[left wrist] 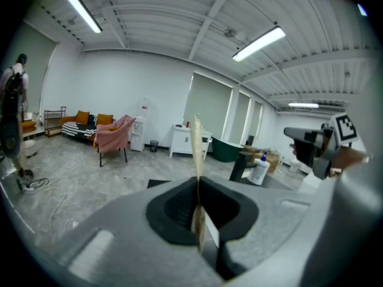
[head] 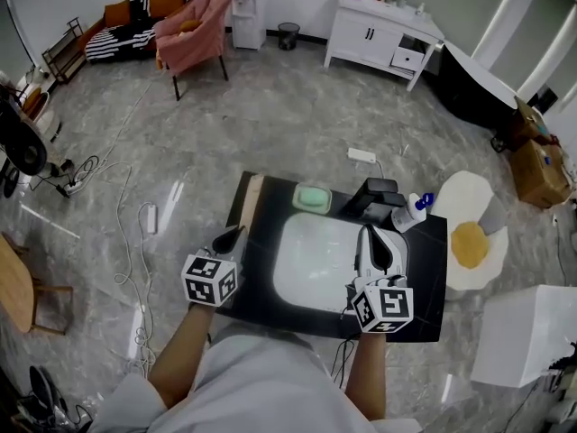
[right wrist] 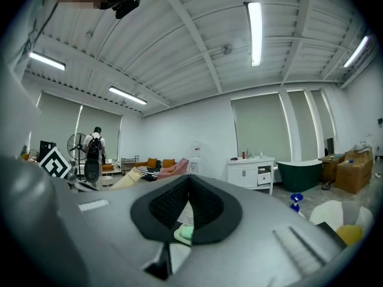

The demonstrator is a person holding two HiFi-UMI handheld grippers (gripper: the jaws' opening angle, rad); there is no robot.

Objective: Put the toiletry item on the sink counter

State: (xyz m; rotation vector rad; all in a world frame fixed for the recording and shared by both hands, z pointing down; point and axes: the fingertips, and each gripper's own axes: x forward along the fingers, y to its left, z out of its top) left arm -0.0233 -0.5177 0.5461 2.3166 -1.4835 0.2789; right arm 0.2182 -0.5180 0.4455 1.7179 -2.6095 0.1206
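Left claw (left wrist: 197,181): clamped tight, and there's a thin tan strip (left wrist: 195,141) pinched between the pads, seen edge-on and poking straight up past the tips.
Strip from above: in the head view it runs on from the claw tips along the left edge of the surface (head: 424,269). Whether it's touching down there or just above it, I can't tell.
Left arm: bare forearm behind the marker cube, claw over the near left corner of the surface.
Right claw (right wrist: 189,178): tips together, gripping nothing. The green showing low in the gap between its pads is the soap dish (head: 312,197) beyond.
Right claw position: over the right side of the white basin (head: 311,264), just in front of the black faucet (head: 371,197).
Basin: sunk into the middle of the black surface.
Soap dish: on the back rim behind the basin, left of the faucet.
Pump bottle (head: 410,213): white with a blue top, tilted, just right of the faucet at the back of the surface.
Floor: grey marble look, with a fried-egg rug (head: 473,233) to the right of the surface.
Far wall: white cabinet (head: 379,30) and a pink-draped armchair (head: 194,25), well apart from the action.
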